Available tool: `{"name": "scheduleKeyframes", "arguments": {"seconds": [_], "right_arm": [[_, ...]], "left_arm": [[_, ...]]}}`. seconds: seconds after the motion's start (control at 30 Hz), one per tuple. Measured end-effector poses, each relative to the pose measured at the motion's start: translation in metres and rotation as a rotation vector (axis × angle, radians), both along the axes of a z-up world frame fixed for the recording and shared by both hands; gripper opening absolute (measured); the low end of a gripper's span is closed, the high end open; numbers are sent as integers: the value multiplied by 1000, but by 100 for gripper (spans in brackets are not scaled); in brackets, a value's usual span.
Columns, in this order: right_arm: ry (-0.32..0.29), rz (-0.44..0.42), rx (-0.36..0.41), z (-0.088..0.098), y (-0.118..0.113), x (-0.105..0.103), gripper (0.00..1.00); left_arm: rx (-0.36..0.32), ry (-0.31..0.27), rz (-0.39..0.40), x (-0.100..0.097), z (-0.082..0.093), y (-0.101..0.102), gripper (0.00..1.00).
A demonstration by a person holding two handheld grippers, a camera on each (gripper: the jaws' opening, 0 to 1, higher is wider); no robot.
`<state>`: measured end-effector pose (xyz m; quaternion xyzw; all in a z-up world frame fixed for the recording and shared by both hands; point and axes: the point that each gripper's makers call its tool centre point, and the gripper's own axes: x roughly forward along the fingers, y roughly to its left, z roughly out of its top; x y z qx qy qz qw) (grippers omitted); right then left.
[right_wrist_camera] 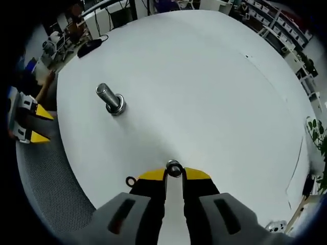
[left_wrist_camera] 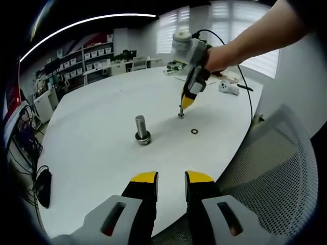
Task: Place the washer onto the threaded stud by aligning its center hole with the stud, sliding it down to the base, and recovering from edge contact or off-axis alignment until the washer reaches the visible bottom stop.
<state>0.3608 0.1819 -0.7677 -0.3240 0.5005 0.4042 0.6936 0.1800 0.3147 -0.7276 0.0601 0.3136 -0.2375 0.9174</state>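
Two grippers: I see both over the round white table (left_wrist_camera: pixel 92 153).
Right gripper (right_wrist_camera: pixel 174 173): its jaws are pinched onto a small metal piece (right_wrist_camera: pixel 174 168) at the tips; in the left gripper view this gripper (left_wrist_camera: pixel 182 108) points straight down and the piece (left_wrist_camera: pixel 181 113) touches the tabletop.
Left gripper (left_wrist_camera: pixel 171 177): released, jaws apart with nothing between them, hovering near the table edge.
Threaded stud (left_wrist_camera: pixel 141 128): stands upright on its wide base, well apart from my right gripper; also seen in the right gripper view (right_wrist_camera: pixel 109 98).
Dark ring (left_wrist_camera: pixel 194 131): lies flat on the table just beside the right gripper's tips (right_wrist_camera: pixel 131 181).
Mesh chair (left_wrist_camera: pixel 276 168): beside the table.
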Motion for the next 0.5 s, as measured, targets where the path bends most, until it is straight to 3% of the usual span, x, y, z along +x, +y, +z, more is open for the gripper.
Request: {"name": "scheduleKeyframes", "arguments": {"seconds": [0.5], "right_arm": [[33,-1,-23,-20,-3,-1,14]], "left_arm": [[9,5,5,0,-1,1,18]]}}
